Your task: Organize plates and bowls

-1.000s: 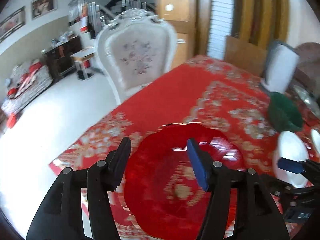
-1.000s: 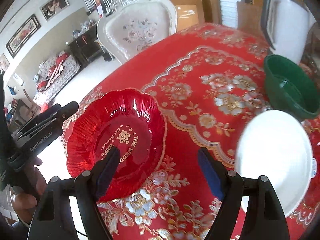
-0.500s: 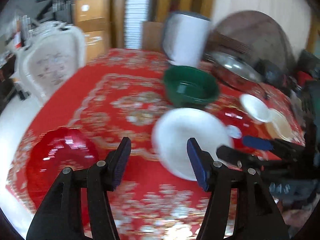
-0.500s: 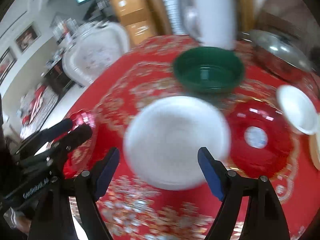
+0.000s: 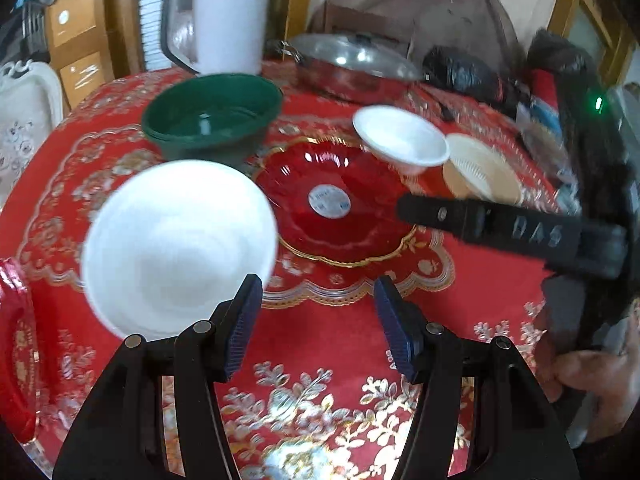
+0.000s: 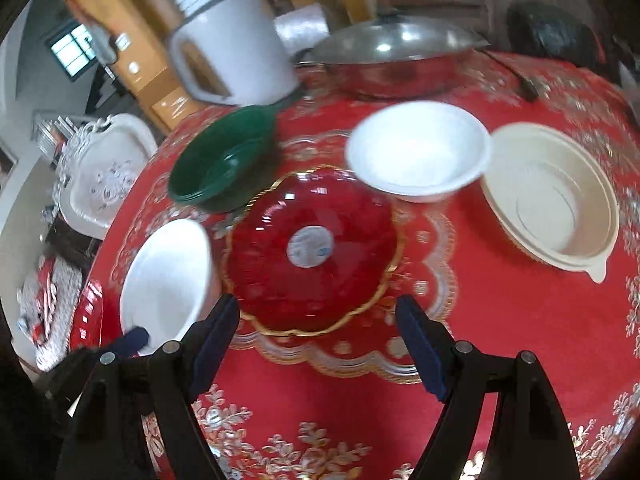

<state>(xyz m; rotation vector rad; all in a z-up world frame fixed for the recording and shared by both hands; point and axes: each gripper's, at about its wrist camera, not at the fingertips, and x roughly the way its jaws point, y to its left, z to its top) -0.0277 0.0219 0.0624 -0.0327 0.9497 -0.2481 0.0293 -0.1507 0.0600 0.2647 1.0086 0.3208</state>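
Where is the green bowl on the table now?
In both wrist views the green bowl sits toward the far left of the table, just in front of the white jug and behind the gold-rimmed red plate.

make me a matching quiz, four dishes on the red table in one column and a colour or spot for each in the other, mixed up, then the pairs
Things:
1. deep bowl
2. scalloped plate
3. lipped bowl
4. small bowl

Descriptions:
A. cream, far right
B. white, in front of the metal pan
C. dark green, by the white jug
D. red with a gold rim, round sticker in the centre

Pairs: 1-C, 2-D, 3-A, 4-B
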